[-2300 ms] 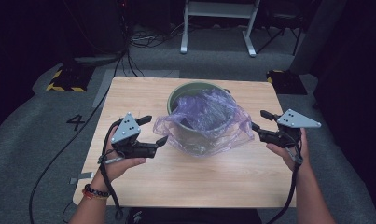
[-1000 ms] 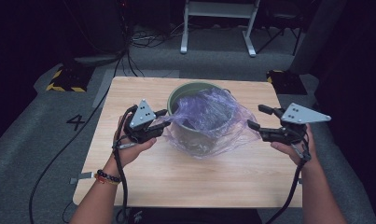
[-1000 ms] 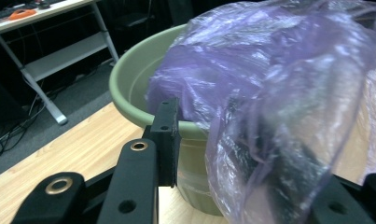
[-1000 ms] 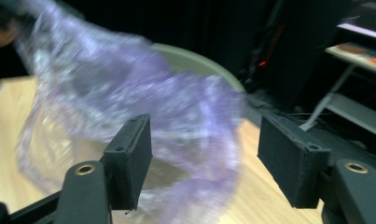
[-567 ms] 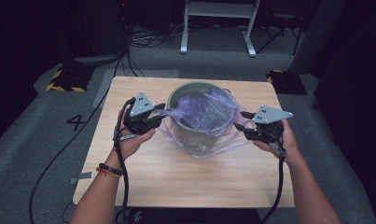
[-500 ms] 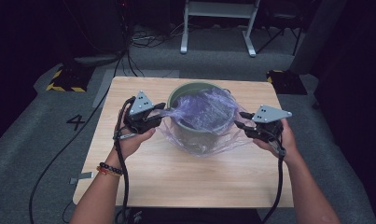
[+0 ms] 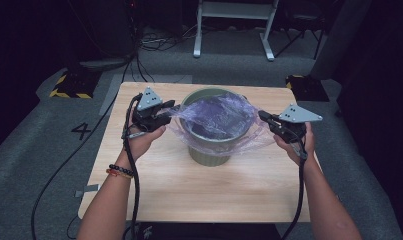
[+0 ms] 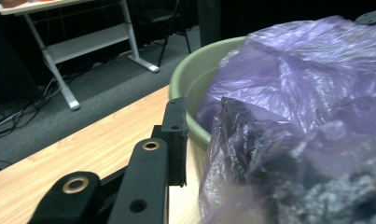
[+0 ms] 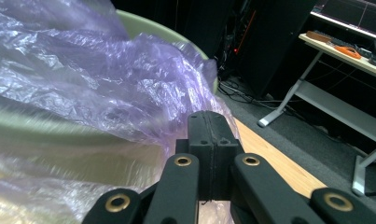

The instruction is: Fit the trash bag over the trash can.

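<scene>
A pale green bucket (image 7: 209, 152) stands mid-table, lined with a thin purple plastic bag (image 7: 216, 117) that spreads across its mouth. My left gripper (image 7: 170, 107) is at the bucket's left rim, and its jaws have just been closing on the bag's left edge. In the left gripper view one black jaw stands beside the bucket rim (image 8: 195, 79). The bag (image 8: 293, 116) covers the other jaw. My right gripper (image 7: 263, 116) is at the right side. Its jaws have just closed and now meet on the film (image 9: 106, 79) in front of the rim (image 9: 176, 39).
The wooden table (image 7: 154, 195) has bare room in front of the bucket and on both sides. Behind it stand a white-legged frame (image 7: 234, 30), floor cables, a yellow-striped block (image 7: 69, 85) and a dark block (image 7: 304, 85).
Both hands have come in toward the bucket. The right gripper's jaws went from apart to shut at the bag's right edge. The bag now lies flatter across the bucket's mouth.
</scene>
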Demonstrator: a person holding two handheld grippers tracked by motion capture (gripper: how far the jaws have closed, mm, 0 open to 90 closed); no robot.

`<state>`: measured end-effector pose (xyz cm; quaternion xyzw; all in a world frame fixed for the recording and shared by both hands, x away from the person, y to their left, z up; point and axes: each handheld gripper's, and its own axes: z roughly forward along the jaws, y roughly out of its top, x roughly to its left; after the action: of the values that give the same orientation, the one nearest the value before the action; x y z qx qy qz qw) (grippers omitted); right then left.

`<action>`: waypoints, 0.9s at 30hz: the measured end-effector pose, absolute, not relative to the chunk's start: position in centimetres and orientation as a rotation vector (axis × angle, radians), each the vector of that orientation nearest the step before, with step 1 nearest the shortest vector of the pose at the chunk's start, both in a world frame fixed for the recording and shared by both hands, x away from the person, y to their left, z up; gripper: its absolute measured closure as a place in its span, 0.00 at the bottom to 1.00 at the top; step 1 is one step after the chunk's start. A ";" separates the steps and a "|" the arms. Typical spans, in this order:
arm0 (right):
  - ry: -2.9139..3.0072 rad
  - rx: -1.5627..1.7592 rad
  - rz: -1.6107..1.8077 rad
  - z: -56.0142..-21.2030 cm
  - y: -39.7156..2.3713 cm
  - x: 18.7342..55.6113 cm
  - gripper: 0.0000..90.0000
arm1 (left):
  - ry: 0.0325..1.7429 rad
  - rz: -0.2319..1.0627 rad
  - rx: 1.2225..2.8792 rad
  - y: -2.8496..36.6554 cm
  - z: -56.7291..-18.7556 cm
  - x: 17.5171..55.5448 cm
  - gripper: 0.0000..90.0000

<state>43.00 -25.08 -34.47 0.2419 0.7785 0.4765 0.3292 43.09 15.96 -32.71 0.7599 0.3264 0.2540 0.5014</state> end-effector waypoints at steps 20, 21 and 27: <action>2.051 1.069 1.361 -37.5 -25.6 49.0 1.00 | 1.028 0.517 1.840 15.4 -37.9 49.3 0.64; 2.054 1.070 1.353 -37.7 -25.5 49.2 1.00 | 1.030 0.516 1.847 15.3 -38.1 49.4 0.65; 2.076 1.085 1.312 -38.4 -24.8 50.0 1.00 | 1.021 0.508 1.884 14.5 -39.2 50.0 0.69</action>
<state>49.98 -24.77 -38.44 0.3937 0.7531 0.4761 0.2262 50.05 14.49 -39.17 0.7629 0.4134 0.2056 0.4525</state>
